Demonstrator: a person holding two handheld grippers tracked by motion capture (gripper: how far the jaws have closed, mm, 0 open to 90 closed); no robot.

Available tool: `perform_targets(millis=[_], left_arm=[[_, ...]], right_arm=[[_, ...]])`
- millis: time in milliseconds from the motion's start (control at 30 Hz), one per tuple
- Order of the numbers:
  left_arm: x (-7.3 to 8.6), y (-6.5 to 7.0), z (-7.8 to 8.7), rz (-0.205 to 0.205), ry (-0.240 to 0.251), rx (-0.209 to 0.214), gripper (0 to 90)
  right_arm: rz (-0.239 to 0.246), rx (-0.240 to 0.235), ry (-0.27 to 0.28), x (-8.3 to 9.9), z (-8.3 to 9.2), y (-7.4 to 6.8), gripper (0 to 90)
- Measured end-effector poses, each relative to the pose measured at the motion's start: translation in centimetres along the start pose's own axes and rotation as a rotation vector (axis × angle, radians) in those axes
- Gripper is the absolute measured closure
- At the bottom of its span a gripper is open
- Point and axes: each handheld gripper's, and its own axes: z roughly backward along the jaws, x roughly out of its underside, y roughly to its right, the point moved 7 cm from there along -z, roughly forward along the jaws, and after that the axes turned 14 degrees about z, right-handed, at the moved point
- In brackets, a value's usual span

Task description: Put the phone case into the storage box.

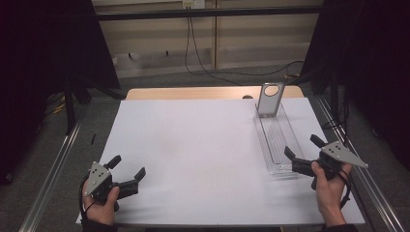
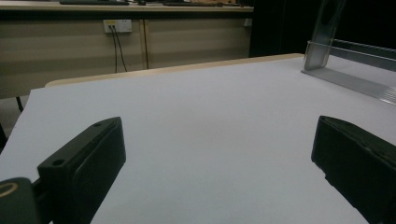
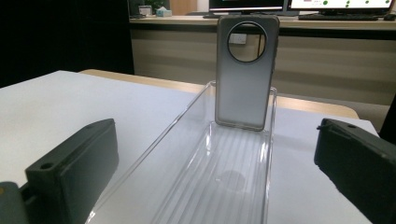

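While the white-topped bench [image 1: 203,154] sits between dark curtains, I see a clear tray [image 1: 278,140] running lengthwise away from me at right, phone case [image 1: 269,100] upright at its far end, camera hole up. Right tool [image 1: 303,151] straddles the near end, wide open, empty; left tool [image 1: 126,169] open, empty, bare bench around it.

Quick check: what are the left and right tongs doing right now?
Left tongs: open, holding nothing, over the white table sheet.
Right tongs: open, holding nothing, at the near end of the clear plastic tray.
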Motion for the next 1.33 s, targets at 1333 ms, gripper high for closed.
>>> perform_targets(millis=[1333], left_arm=[[0.1, 0.4, -0.2, 0.020, -0.006, 0.025, 2.5]], right_arm=[[-0.042, 0.030, -0.009, 3.3, 4.0, -1.1, 0.0]])
